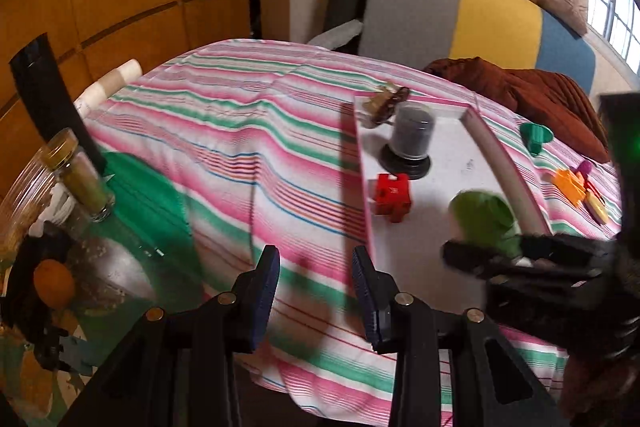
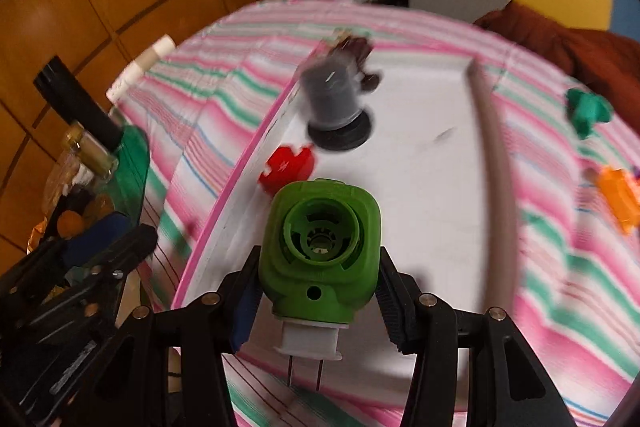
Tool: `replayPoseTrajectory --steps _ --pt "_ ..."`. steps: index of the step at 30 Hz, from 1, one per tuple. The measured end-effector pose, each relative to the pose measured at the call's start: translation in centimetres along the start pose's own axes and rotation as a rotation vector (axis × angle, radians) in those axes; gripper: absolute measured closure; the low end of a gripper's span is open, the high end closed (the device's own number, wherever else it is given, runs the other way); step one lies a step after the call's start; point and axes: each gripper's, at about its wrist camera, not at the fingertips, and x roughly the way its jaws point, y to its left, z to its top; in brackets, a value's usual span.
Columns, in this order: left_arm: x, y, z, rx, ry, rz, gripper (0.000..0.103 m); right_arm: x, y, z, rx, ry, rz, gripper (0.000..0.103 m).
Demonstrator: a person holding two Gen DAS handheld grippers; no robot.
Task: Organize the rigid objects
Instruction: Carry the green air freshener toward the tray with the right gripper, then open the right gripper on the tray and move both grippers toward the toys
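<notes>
Over the white tray, right hand-held gripper clamps a green plug-in device: rounded green shell, ring-shaped socket facing out, white base, two metal prongs at the bottom. Ahead of it on the tray: red block, clear jar with black base, brown clutter at the far corner. Off the tray on the striped cloth: teal piece, orange piece. Left hand-held gripper hovers beside the tray's near-left edge, jaws narrow, nothing between them. Spice jar at far left.
</notes>
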Motion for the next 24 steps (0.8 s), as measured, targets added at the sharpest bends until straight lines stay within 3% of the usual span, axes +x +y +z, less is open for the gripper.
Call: replayPoseTrajectory --steps 6,12,24 --pt "0.3 0.9 -0.1 -0.013 0.004 0.028 0.067 1.7 2.2 -0.5 -0.059 0.006 0.019 0.044" --pt "-0.1 1.1 0.0 -0.020 -0.005 0.026 0.067 1.1 1.4 -0.8 -0.013 0.012 0.081 0.044" --pt "-1.4 -0.1 0.2 0.006 -0.035 0.014 0.066 -4.0 -0.2 -1.2 -0.009 -0.134 0.057 0.039"
